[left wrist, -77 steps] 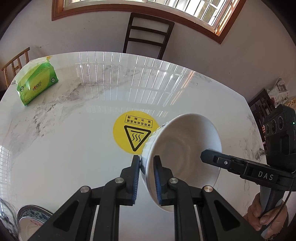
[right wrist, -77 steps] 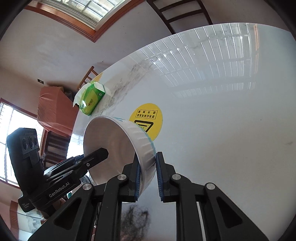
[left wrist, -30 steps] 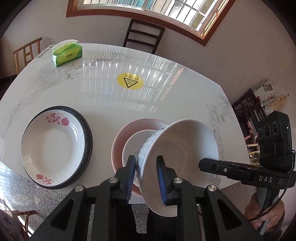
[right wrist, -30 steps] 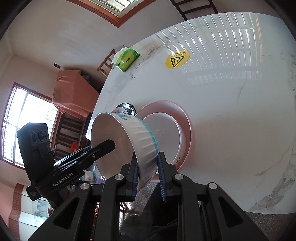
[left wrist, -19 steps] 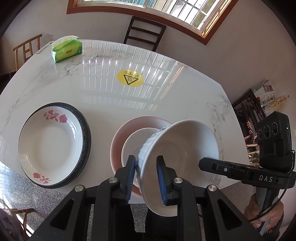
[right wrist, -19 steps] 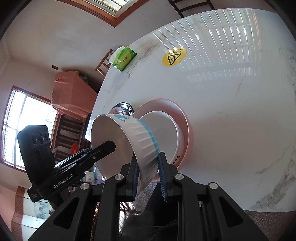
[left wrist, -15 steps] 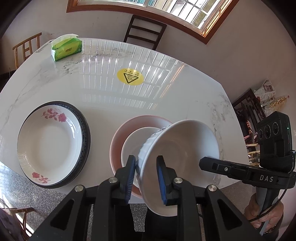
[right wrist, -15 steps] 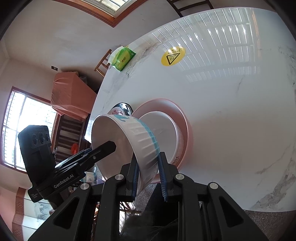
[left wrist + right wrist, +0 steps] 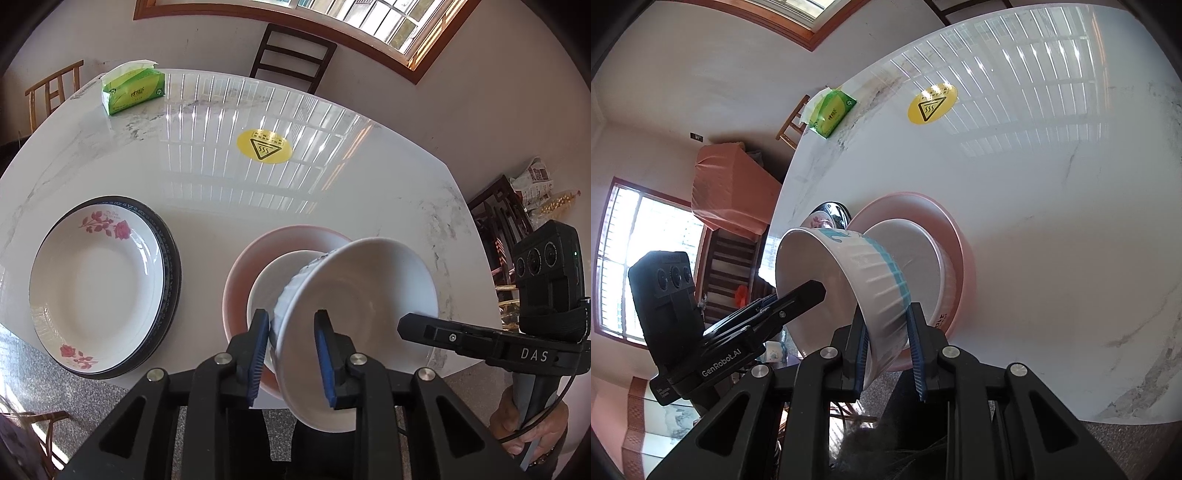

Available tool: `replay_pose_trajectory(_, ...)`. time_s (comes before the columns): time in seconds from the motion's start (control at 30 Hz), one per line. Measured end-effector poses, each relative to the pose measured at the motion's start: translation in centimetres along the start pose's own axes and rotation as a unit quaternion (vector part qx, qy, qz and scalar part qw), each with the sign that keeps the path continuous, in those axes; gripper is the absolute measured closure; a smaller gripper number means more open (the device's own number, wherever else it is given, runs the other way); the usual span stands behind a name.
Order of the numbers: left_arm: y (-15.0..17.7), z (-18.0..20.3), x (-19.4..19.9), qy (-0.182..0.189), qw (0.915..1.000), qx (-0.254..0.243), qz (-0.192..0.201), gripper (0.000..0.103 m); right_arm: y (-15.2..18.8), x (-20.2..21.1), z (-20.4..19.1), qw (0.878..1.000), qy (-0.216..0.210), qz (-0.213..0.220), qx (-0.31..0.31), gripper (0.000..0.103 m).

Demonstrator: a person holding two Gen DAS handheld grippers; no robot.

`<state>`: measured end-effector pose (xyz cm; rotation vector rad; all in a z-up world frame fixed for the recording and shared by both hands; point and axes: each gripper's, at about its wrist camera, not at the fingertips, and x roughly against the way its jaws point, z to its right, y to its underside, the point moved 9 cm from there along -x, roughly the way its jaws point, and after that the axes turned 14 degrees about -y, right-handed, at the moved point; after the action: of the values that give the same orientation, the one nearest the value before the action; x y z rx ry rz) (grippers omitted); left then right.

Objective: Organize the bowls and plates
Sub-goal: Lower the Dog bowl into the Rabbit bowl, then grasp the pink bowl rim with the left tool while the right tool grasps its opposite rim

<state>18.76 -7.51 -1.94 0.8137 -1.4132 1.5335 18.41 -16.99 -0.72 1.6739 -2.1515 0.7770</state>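
Both grippers hold one white ribbed bowl with a blue band (image 9: 365, 295) (image 9: 849, 273), tilted on edge, above the table's near edge. My left gripper (image 9: 291, 350) is shut on its left rim. My right gripper (image 9: 886, 343) is shut on the opposite rim. Just beyond it a smaller white bowl (image 9: 273, 280) (image 9: 916, 254) sits inside a pink bowl (image 9: 240, 280) (image 9: 945, 221). A white rose-patterned plate (image 9: 96, 280) lies stacked on a dark-rimmed plate (image 9: 173, 258) at the left.
The white marble table (image 9: 388, 192) carries a yellow warning sticker (image 9: 264, 146) at its middle and a green tissue pack (image 9: 133, 90) at the far left corner. Chairs stand behind the table. A low wooden shelf stands to the right.
The view has shifted slightly; both grippers and the held bowl have moved a little forward over the stacked bowls. Both grips are unchanged.
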Motion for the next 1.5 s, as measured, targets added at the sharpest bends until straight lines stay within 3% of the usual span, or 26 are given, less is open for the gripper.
replay_pose_trajectory(0.5, 0.1, 0.0, -1.0, -0.009, 0.9999, -0.008, -0.004, 0.078, -0.1, -0.4, 0.7, 1.0, 0.008, -0.002, -0.002, 0.08)
replay_pose_trajectory(0.73, -0.3, 0.2, -1.1, -0.045, 0.998, -0.031, 0.033, 0.078, -0.4, -0.7, 0.5, 0.999, 0.032, 0.003, 0.034, 0.079)
replay_pose_trajectory(0.93, -0.5, 0.1, -1.1, -0.058, 0.996, -0.038, 0.056, 0.078, -0.7, -1.0, 0.6, 0.996, 0.045, 0.012, 0.07, 0.072)
replay_pose_trajectory(1.13, -0.9, 0.9, 0.7, -0.095, 0.9857, -0.068, 0.122, 0.076, -1.1, 0.7, -1.0, 0.987, 0.036, 0.066, 0.141, 0.067)
replay_pose_trajectory(1.27, -0.9, 1.1, 2.2, -0.123, 0.9746, -0.08, 0.17, 0.075, -1.0, 2.4, -1.7, 0.968, 0.073, 0.125, 0.207, 0.058)
replay_pose_trajectory(1.5, -0.3, 1.2, 2.8, -0.15, 0.9651, -0.091, 0.194, 0.075, -0.2, 3.1, -0.9, 0.956, 0.092, 0.174, 0.219, 0.057)
